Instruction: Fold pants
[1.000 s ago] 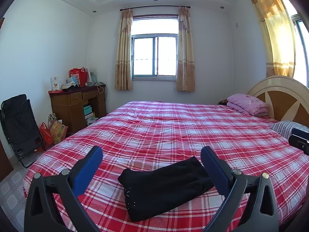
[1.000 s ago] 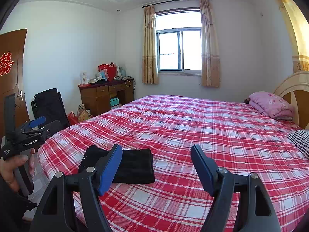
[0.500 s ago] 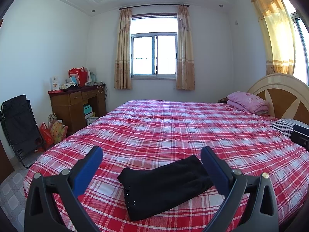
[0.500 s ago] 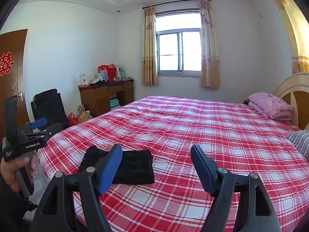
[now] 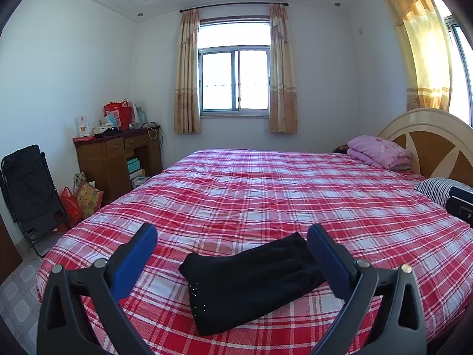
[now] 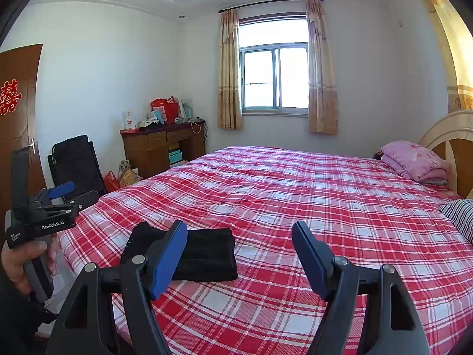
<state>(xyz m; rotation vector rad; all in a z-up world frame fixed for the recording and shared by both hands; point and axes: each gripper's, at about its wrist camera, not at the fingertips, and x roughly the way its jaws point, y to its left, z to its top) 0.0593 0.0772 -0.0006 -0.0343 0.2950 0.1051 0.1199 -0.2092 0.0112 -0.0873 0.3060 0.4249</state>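
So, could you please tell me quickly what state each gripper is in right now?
Left gripper: open, holding nothing, above the folded black pants.
Right gripper: open, holding nothing.

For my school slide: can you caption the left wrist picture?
Open left gripper hovers over folded black pants on a red plaid bed.

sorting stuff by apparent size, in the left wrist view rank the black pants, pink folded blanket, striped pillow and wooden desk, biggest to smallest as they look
1. black pants, though they lie nearest the camera, which inflates them
2. wooden desk
3. pink folded blanket
4. striped pillow, partly cut off by a dark object at the frame edge, so its rank is unsure
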